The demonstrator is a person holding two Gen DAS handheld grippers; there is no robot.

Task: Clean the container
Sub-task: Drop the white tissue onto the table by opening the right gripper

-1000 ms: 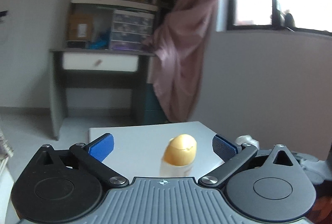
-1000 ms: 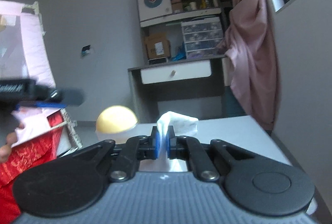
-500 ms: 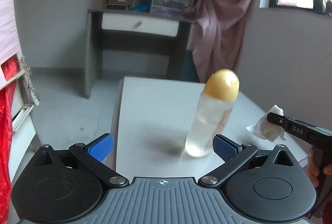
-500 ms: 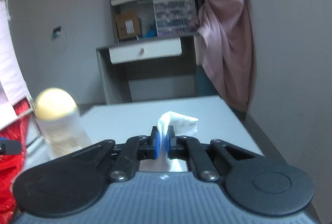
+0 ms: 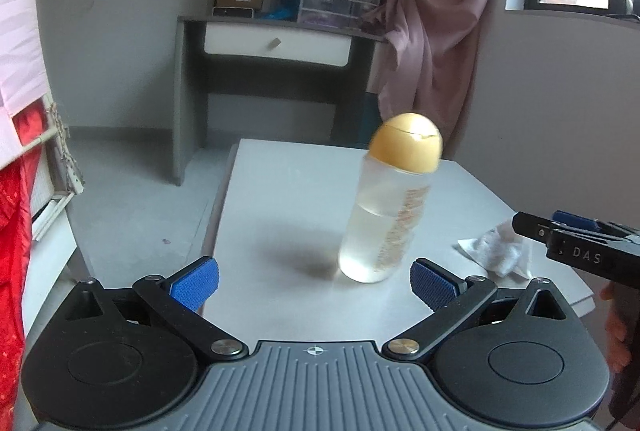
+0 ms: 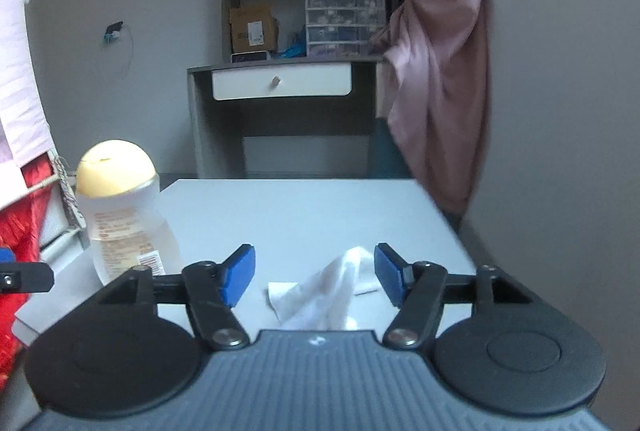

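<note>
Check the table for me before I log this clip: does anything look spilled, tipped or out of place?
Nothing spilled. The bottle stands upright on the table, cap on. The only loose thing is a crumpled tissue lying on the table between the open right claw; the left claw is open too, holding nothing.

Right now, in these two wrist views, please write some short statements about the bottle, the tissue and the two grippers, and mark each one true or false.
1. The bottle stands upright on the white table. True.
2. The right gripper is shut on the tissue. False: its jaws stand open and the tissue lies loose on the table between them.
3. The left gripper is open. True.
4. The bottle's cap is blue. False: it is yellow.
5. The left gripper holds the bottle. False: the bottle stands free in front of it.
</note>
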